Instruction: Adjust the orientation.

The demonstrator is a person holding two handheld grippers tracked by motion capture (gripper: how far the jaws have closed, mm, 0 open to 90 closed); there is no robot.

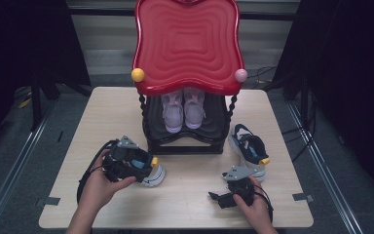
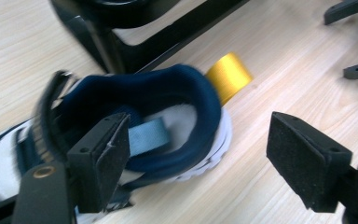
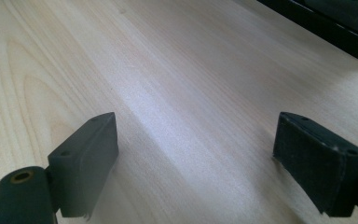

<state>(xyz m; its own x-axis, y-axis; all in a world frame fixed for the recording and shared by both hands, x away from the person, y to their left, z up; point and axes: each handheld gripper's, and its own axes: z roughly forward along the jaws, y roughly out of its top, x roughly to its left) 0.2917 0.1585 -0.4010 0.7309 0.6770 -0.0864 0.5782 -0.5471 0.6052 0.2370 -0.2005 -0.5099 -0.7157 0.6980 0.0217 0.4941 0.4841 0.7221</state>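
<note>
My left gripper is over the near-left part of the table, right at a navy and white shoe that lies on the wood just in front of the black rack. Jaws stand wide in the left gripper view: one jaw is inside the shoe's opening, next to the light blue strap, the other is out over bare wood beside the heel. Can't see a pad pressing on the collar, so I call it open w/ the shoe's rim between the jaws, not a grip. Shoe's yellow heel tab points toward the rack's foot. In the high view the same shoe shows its white sole and yellow tab just past my left hand, which wraps the gripper body.

Right gripper is low over bare wood at the near-right, jaws wide apart, nothing between them. Right hand holds it near the table's front edge. The 2nd navy shoe sits on the table just beyond it, right of the rack, w/ its own yellow tab toward me.

On the rack's lower shelf a pair of pale pink shoes stands side by side, toes toward me, under the red wavy top tray. Yellow ball & pink ball sit at the tray's front corners
</note>
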